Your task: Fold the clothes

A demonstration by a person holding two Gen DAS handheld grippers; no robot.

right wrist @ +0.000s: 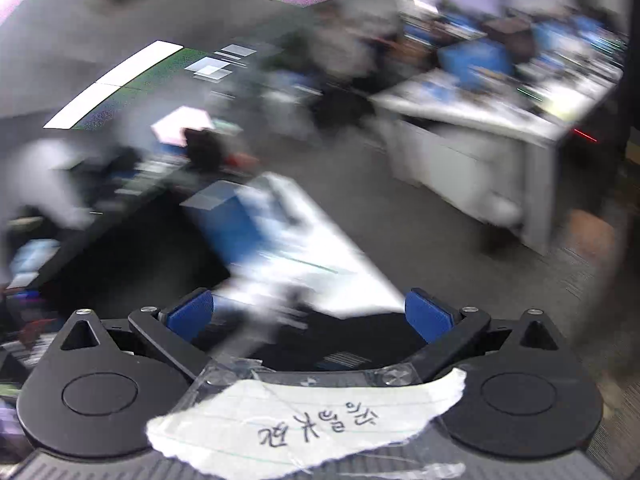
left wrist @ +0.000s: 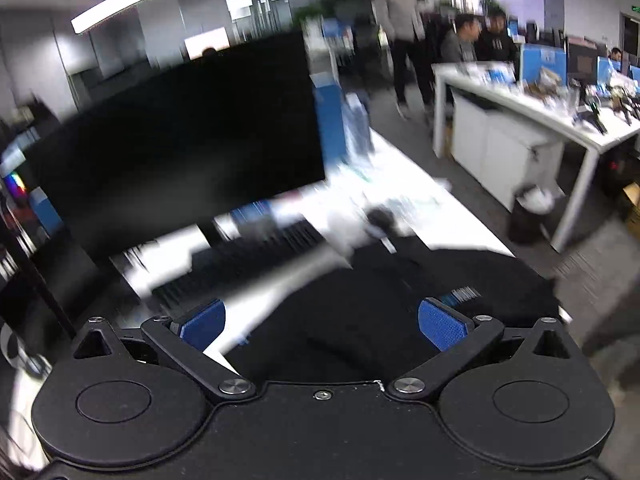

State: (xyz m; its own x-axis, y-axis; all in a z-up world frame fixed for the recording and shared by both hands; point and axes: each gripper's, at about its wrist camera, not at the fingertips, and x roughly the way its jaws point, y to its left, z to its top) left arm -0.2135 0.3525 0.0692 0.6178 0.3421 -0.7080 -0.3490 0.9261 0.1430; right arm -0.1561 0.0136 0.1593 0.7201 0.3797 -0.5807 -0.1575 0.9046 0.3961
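Left wrist view: my left gripper (left wrist: 322,322) stands apart, empty, over the black garment (left wrist: 400,304) lying on the white desk (left wrist: 452,216). It looks soft and limp; I should pinch an edge.
Right wrist view: my right gripper (right wrist: 310,314) is spread wide, empty; the garment lies just below.

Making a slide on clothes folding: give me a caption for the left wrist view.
Open left gripper above a black garment on a white desk, beside a dark monitor.
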